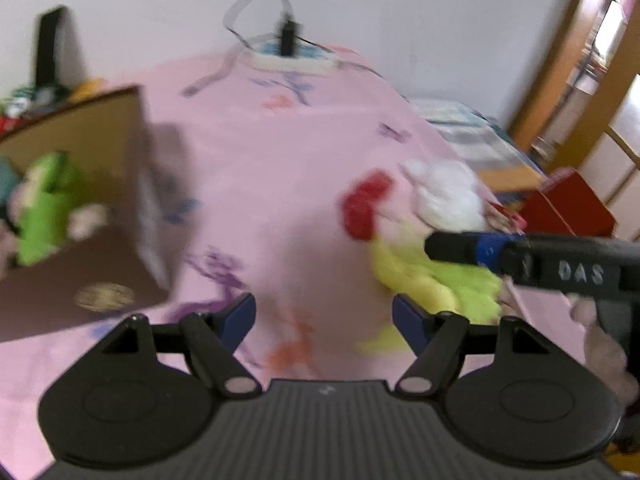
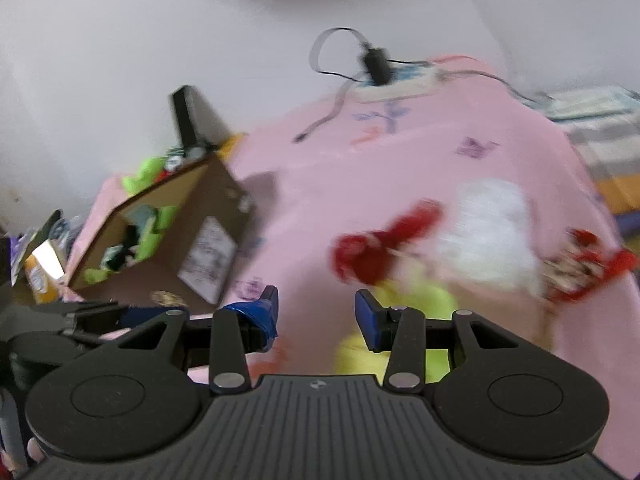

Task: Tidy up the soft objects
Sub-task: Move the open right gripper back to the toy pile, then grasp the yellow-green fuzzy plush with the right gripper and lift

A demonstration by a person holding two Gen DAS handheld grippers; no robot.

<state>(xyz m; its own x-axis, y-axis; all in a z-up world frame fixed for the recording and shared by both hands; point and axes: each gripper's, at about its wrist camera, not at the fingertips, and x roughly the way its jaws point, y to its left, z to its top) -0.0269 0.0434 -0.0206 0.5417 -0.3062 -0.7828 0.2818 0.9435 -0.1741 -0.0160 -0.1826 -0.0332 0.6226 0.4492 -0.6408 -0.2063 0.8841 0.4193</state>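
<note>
A brown cardboard box (image 1: 84, 276) stands at the left on the pink cloth, with green and pale soft toys (image 1: 44, 208) inside; it also shows in the right wrist view (image 2: 160, 240). A yellow-green plush (image 1: 432, 276), a red soft toy (image 1: 366, 204) and a white fluffy one (image 1: 448, 196) lie together at the right, and also show in the right wrist view: the yellow-green plush (image 2: 424, 300), the red toy (image 2: 380, 248) and the white one (image 2: 488, 232). My left gripper (image 1: 324, 316) is open and empty above the cloth. My right gripper (image 2: 316, 316) is open and empty, just in front of the yellow-green plush.
A white power strip with a black plug and cables (image 1: 288, 56) lies at the far edge of the pink cloth (image 1: 280, 152). A red patterned item (image 2: 588, 268) lies right of the white toy. A red box (image 1: 568, 204) and wooden furniture stand beyond the right edge.
</note>
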